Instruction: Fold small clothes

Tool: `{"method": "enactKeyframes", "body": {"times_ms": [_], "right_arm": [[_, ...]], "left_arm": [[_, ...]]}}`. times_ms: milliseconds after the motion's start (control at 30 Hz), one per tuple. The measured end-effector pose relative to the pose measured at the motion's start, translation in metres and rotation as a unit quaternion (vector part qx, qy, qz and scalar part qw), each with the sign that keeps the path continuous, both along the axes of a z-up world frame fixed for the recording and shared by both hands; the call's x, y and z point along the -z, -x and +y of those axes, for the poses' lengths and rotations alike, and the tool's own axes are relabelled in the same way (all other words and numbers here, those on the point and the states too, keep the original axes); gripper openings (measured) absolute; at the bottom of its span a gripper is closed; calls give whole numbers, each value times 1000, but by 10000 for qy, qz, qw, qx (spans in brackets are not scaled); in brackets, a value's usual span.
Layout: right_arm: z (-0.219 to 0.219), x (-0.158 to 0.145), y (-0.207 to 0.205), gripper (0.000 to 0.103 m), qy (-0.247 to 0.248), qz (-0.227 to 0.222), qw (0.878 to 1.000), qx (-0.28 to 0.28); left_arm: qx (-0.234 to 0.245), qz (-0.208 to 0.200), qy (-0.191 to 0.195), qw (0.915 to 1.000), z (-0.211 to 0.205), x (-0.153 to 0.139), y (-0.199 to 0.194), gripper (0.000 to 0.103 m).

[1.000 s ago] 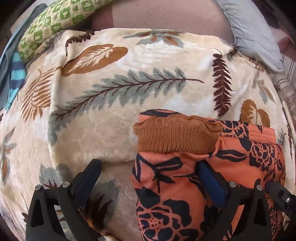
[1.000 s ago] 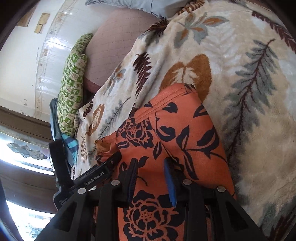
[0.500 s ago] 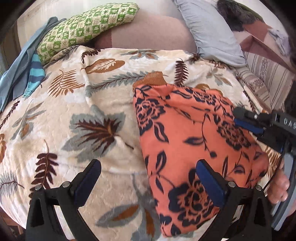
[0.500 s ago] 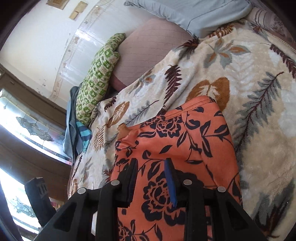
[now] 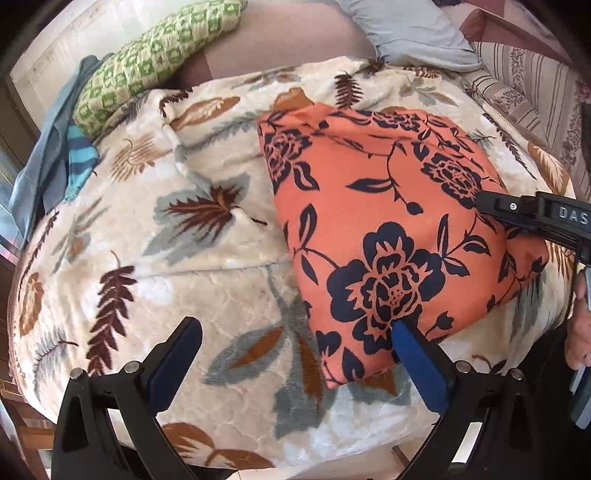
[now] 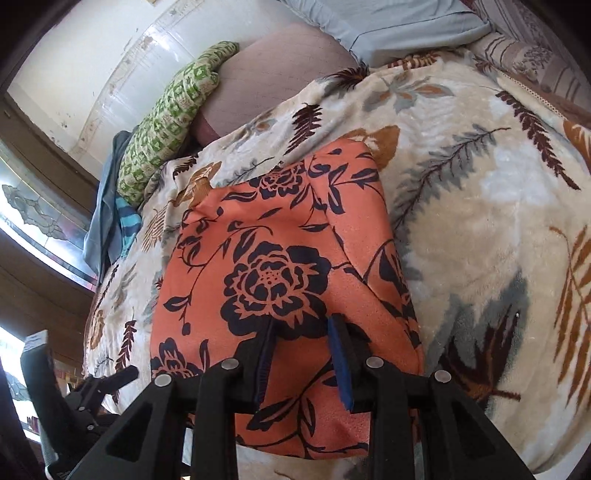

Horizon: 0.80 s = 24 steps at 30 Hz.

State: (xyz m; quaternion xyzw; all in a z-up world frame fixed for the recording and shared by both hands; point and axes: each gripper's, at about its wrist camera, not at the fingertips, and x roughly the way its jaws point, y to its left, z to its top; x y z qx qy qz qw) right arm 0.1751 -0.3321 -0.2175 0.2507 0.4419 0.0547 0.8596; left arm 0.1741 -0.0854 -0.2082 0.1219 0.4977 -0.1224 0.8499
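An orange garment with dark navy flowers (image 5: pixel 388 229) lies folded on the leaf-print blanket (image 5: pixel 166 221); it also shows in the right wrist view (image 6: pixel 280 266). My left gripper (image 5: pixel 295 339) is open and empty, its right finger over the garment's near edge. My right gripper (image 6: pixel 301 332) has its fingers close together, pinching the cloth at the garment's near edge. The right gripper also shows in the left wrist view (image 5: pixel 517 210), at the garment's right side. The brown knit piece seen earlier is hidden.
A green checked pillow (image 5: pixel 155 62), a mauve cushion (image 5: pixel 280 48) and a grey-blue pillow (image 5: pixel 413 33) lie at the bed's far side. Blue cloths (image 5: pixel 51 158) hang at the far left. The bed's near edge runs just beyond my left gripper.
The garment has been folded over, so the brown knit piece is now covered. My left gripper has drawn back toward the bed's near edge. My right gripper keeps its hold.
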Motion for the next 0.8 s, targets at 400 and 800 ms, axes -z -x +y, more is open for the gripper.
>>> {"method": "enactKeyframes", "body": {"times_ms": [400, 800], "right_arm": [[50, -51, -89, 51, -71, -175, 9993, -332], [32, -7, -134, 51, -105, 136, 9993, -329]], "left_arm": [[-351, -299, 279, 9985, 37, -24, 9, 103], [-389, -220, 386, 9983, 44, -9, 0, 103]]}}
